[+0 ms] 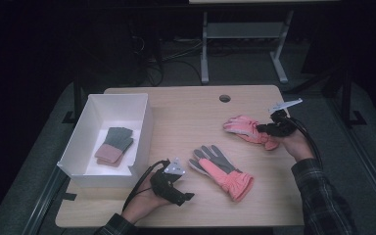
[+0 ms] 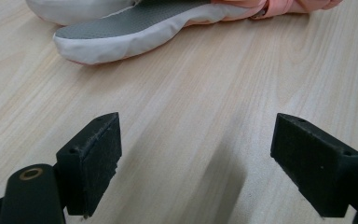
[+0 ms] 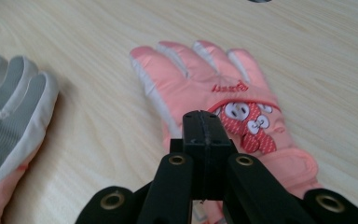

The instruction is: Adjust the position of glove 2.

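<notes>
High view: overhead, facing forward across the table [image 1: 186, 110]; both gripper views: low, close, sharing the grey-palmed glove [image 2: 135, 30]

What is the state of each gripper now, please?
Left gripper: open, holding nothing, above bare table.
Right gripper: closed on the pink glove near its cuff.

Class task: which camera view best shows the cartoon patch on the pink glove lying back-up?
The right gripper view: the patch sits close and sharp on the pink glove, just past the shut right gripper. In the high view that glove is too small to show it.
</notes>
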Action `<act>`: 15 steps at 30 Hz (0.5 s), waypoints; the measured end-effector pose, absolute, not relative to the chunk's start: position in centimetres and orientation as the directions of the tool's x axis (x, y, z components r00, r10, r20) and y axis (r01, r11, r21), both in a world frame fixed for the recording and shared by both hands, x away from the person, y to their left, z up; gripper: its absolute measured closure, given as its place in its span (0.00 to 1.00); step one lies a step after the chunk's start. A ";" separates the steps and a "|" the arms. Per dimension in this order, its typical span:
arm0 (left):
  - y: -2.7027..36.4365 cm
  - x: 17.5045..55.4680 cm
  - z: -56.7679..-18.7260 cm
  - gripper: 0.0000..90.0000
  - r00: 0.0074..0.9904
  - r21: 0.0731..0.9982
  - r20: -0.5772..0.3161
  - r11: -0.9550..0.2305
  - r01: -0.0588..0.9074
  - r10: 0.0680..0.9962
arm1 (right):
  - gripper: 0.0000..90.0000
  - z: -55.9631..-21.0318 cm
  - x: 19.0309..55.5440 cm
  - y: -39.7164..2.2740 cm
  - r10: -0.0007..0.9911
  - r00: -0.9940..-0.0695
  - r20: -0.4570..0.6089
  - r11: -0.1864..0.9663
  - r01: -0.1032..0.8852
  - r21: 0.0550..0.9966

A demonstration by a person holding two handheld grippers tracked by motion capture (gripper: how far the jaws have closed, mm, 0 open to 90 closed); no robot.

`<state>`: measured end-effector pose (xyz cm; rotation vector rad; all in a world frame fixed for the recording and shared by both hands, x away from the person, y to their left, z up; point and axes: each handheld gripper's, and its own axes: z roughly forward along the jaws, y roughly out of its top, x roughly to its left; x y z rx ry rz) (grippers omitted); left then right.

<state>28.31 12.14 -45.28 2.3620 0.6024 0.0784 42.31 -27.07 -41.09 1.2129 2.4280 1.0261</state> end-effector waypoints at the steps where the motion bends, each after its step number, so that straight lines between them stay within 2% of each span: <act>1: 12.1 28.3 -45.3 0.18 0.892 0.639 -0.104 -0.658 0.399 0.440 | 1.00 -41.1 42.2 -27.0 0.772 -0.630 0.078 0.422 0.602 0.678; 3: 12.0 28.2 -45.3 0.18 0.891 0.639 -0.104 -0.657 0.401 0.442 | 1.00 -41.2 43.0 -27.7 0.801 -0.597 0.037 0.416 0.601 0.683; 12: 12.2 28.4 -45.4 0.18 0.893 0.627 -0.107 -0.667 0.402 0.437 | 1.00 -42.8 47.5 -29.6 0.865 -0.501 0.014 0.375 0.666 0.644; 15: 12.2 28.4 -45.5 0.18 0.890 0.629 -0.112 -0.662 0.407 0.441 | 1.00 -44.4 48.0 -30.1 0.877 -0.481 0.015 0.379 0.709 0.595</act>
